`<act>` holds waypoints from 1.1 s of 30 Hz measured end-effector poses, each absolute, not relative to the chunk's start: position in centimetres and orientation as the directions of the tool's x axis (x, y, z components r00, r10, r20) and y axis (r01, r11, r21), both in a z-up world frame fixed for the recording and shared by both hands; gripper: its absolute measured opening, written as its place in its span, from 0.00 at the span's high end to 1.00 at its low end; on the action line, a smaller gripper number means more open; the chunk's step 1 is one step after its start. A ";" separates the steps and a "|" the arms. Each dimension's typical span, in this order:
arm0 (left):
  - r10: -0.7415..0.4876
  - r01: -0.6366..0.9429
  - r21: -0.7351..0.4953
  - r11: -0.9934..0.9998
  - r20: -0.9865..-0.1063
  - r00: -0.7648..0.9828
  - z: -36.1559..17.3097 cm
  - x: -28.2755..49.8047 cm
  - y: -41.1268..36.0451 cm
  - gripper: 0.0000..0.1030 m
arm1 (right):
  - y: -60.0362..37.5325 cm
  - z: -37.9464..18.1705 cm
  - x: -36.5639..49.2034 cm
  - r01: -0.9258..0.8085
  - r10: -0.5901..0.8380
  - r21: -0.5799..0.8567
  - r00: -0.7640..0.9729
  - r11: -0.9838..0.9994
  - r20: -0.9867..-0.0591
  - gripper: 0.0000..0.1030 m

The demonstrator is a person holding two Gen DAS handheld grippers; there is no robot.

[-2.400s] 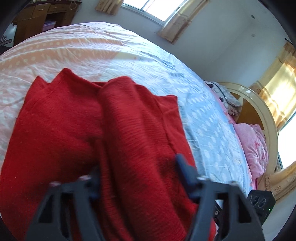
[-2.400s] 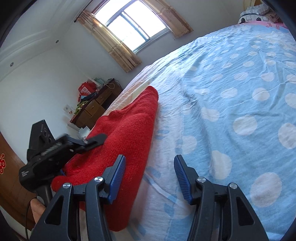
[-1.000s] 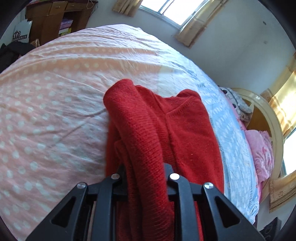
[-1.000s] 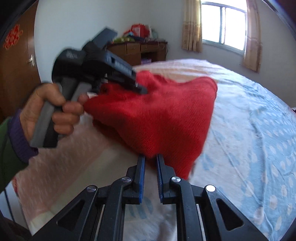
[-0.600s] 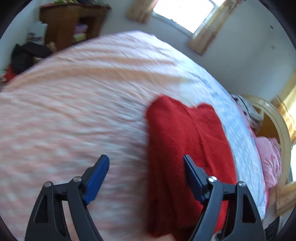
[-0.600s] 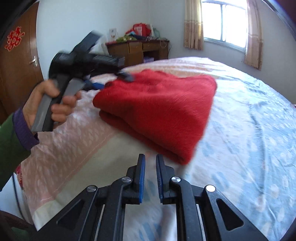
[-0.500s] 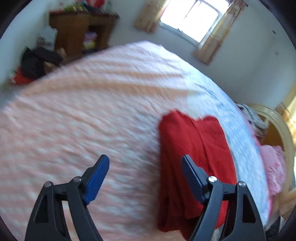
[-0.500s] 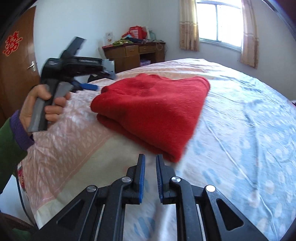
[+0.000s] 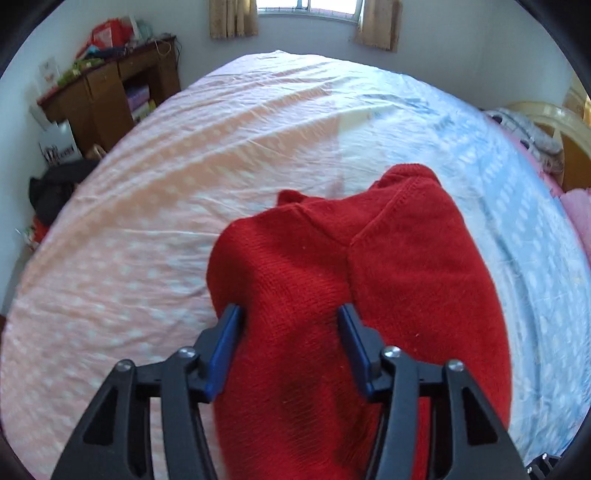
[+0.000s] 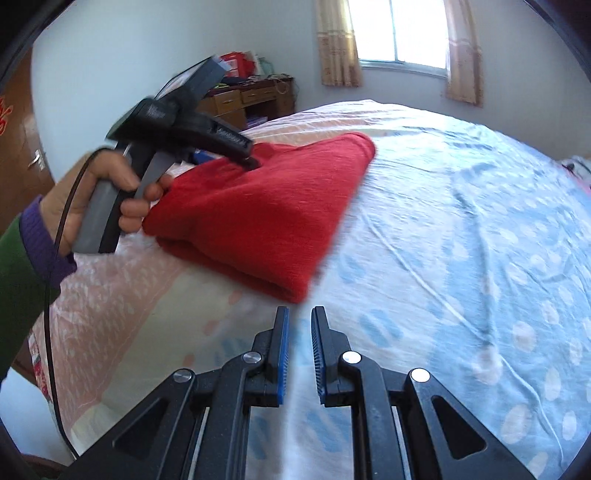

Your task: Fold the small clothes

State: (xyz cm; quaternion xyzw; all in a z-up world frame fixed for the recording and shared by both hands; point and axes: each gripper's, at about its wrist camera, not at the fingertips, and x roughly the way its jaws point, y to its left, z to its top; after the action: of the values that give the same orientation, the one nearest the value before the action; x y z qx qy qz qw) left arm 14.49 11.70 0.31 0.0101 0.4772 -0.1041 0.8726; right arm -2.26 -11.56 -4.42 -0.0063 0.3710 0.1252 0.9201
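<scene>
Lying folded on the bed (image 10: 461, 206), the red sweater (image 10: 269, 206) forms a thick stack of layers, seen from the right wrist view as a rough wedge with its rounded fold edge toward the near side of the bed. It rests where the pink dotted half of the sheet meets the blue dotted half.

Left gripper (image 9: 290, 332): jaws partly apart and straddling a raised hump of the sweater (image 9: 369, 280). The blue pads (image 9: 221, 347) touch the knit on both sides. Whether they squeeze it firmly or only bracket it, I cannot tell. In the right wrist view the same left gripper (image 10: 248, 159) presses its tip into the top of the stack, held by the left hand (image 10: 99, 199) in a green sleeve with a purple cuff.

Right gripper (image 10: 299, 325): jaws narrow, a slim gap between the blue pads, nothing between them. It hovers over the sheet just short of the sweater's near fold, apart from the fabric.

Background: wooden desk (image 9: 110, 96) against the wall beyond the bed's far left corner, window (image 10: 400, 31) with tan curtains, cream headboard (image 9: 554, 122) at the right edge.
</scene>
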 end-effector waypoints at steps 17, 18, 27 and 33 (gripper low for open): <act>-0.622 0.171 -0.629 0.758 -0.621 0.476 -2.7 15.9 19.4 0.87 | -15.5 -5.4 -0.7 -0.115 0.234 0.215 0.693 0.970 -0.682 0.88; -0.632 0.161 -0.648 0.745 -0.607 0.481 -2.8 15.6 20.1 0.86 | -15.6 -5.3 -0.7 -0.115 0.230 0.211 0.693 0.971 -0.683 0.88; -0.417 0.060 -0.469 0.881 -0.709 0.569 -0.1 11.5 22.8 0.12 | -15.3 -5.1 -0.1 -0.123 0.252 0.235 0.698 0.964 -0.670 0.88; -0.330 0.168 -0.291 0.942 -0.700 0.634 3.7 10.7 19.0 0.12 | -14.2 -3.9 0.2 -0.156 0.262 0.218 0.713 0.964 -0.651 0.88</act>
State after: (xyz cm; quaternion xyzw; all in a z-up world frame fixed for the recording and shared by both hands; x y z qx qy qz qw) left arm 10.65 19.03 3.75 -0.0996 0.4049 -0.1385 0.8983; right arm 0.17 -14.17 -3.91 0.0736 0.3618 0.1132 0.9224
